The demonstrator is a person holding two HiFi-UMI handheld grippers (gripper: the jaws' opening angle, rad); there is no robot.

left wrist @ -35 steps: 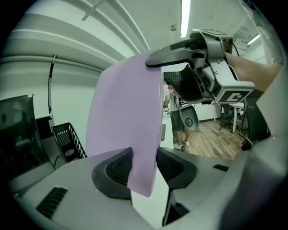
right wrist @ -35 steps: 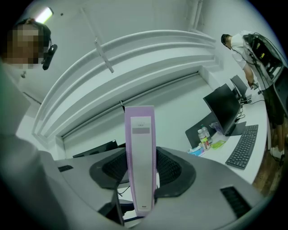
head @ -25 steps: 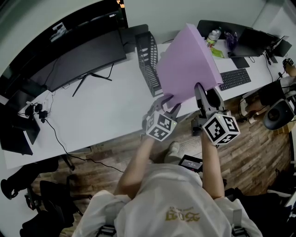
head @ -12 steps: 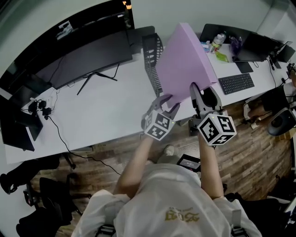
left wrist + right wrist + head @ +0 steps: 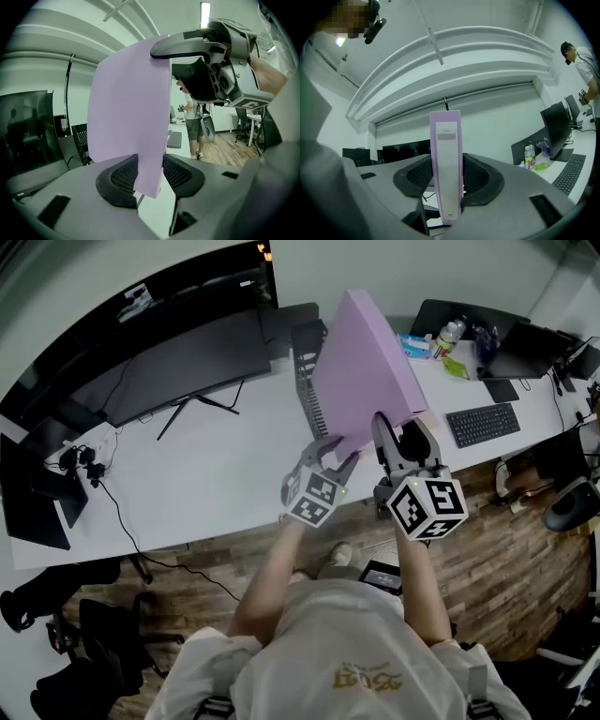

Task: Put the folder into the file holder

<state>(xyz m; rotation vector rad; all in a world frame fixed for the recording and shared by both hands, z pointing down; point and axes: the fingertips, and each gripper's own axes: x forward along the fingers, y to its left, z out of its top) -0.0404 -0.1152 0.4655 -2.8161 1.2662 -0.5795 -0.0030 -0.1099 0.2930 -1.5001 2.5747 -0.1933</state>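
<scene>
Clamped at near lower edge by left gripper and right gripper: folder, on edge above desk, long axis tilting up and away, near holder.

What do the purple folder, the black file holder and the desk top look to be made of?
Purple folder: likely matte plastic or coated board; it stands stiff and flat, evenly coloured.
File holder: probably black metal mesh; its wall shows a fine open grid.
Desk top: seemingly smooth white laminate, plain and seamless.
</scene>
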